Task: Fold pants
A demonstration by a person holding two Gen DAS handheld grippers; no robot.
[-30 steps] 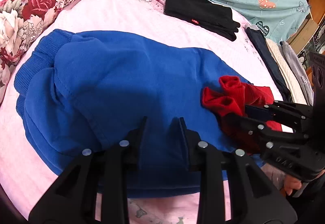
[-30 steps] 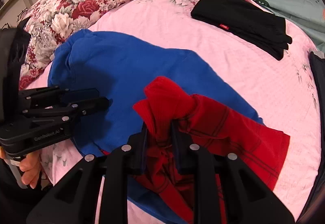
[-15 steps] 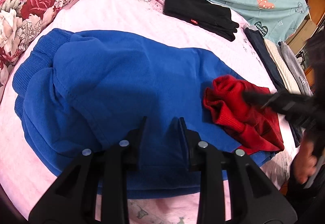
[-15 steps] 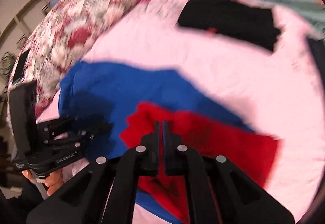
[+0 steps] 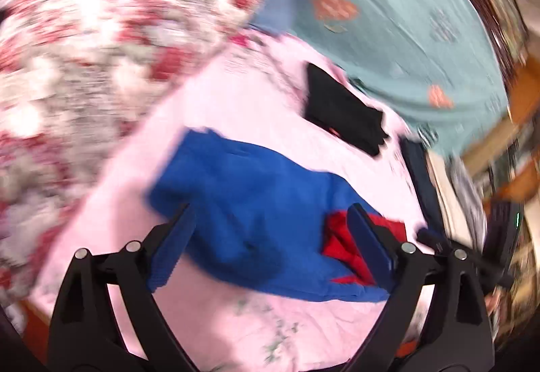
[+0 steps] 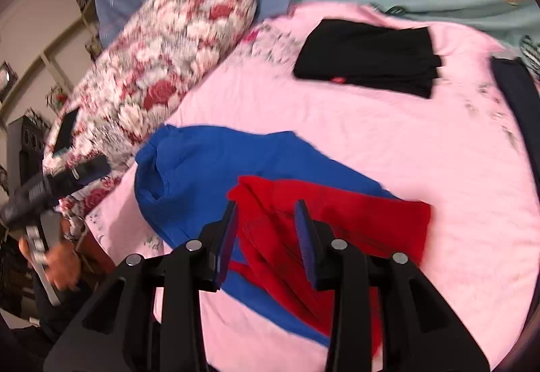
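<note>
Pants (image 6: pixel 324 223) in red lay below the right gripper (image 6: pixel 266 227), whose fingers were spread and empty; the left gripper (image 5: pixel 270 230) gaped too. A clean fold needed an edge pinched squarely.

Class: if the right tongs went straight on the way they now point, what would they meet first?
Most likely the red garment, lying over the blue pants. The right tongs are open, framing it; depth is unclear.

text: none legible | red tag on black garment (image 6: pixel 368 56): blurred; unreadable
</note>
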